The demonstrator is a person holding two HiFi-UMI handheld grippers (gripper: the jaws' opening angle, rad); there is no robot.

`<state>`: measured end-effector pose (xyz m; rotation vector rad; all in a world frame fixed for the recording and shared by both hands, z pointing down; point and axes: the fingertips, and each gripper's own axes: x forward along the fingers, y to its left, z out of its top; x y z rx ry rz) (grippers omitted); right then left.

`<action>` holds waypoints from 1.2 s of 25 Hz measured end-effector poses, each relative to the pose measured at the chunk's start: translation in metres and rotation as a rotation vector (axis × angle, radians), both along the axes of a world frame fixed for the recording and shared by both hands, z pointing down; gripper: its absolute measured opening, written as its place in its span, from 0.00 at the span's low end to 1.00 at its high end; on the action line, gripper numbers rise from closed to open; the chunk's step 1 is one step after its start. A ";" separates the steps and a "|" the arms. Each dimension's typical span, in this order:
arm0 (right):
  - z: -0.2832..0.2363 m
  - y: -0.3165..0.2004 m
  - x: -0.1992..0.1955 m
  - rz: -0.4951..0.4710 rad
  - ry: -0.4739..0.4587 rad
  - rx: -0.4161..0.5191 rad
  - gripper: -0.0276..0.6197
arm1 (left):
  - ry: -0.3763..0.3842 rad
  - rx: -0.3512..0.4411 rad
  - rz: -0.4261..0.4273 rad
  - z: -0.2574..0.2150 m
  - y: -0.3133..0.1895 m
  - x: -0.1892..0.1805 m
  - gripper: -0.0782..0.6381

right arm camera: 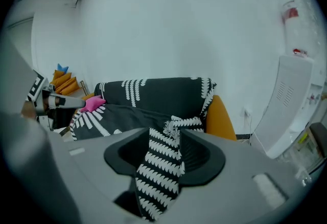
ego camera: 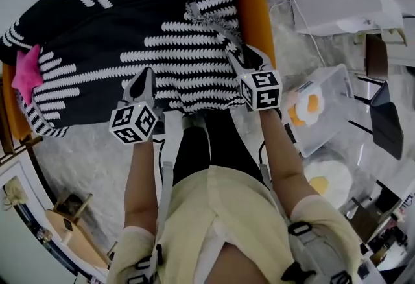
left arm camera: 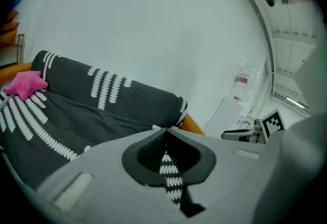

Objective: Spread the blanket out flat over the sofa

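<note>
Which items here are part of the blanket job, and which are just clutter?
Job:
- black blanket with white stripes
- orange sofa under it
- left gripper and right gripper, both clamped on the blanket

Clutter:
- pink star-shaped cushion on the sofa
- clear plastic bin with a fried-egg plush

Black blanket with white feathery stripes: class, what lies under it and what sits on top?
Under the blanket, an orange sofa shows only at its side edges; its seat and backrest are covered. On top lies a pink star-shaped cushion.
</note>
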<state>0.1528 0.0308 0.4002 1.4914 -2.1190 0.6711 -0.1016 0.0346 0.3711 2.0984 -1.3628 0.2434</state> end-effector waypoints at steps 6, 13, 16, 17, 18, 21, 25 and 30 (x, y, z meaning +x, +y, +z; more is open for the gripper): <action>-0.025 0.035 -0.001 0.019 -0.005 0.013 0.32 | 0.052 0.023 -0.019 -0.025 0.018 -0.011 0.11; -0.055 0.060 -0.002 0.034 -0.012 0.046 0.31 | 0.098 0.015 -0.001 -0.043 0.036 -0.013 0.11; -0.066 0.067 -0.007 0.023 -0.021 0.065 0.30 | 0.137 0.012 -0.006 -0.049 0.045 -0.013 0.11; -0.068 0.070 -0.009 0.017 -0.022 0.067 0.29 | 0.147 0.011 -0.005 -0.051 0.048 -0.012 0.11; -0.071 0.074 -0.011 0.013 -0.023 0.067 0.29 | 0.153 0.009 -0.002 -0.054 0.052 -0.012 0.11; -0.080 0.083 -0.016 0.008 -0.024 0.073 0.27 | 0.159 0.009 0.006 -0.062 0.060 -0.013 0.11; -0.093 0.090 -0.022 0.004 -0.045 0.092 0.24 | 0.136 0.021 0.006 -0.076 0.063 -0.018 0.11; -0.109 0.096 -0.030 0.005 -0.096 0.115 0.16 | 0.071 0.063 0.024 -0.095 0.063 -0.020 0.11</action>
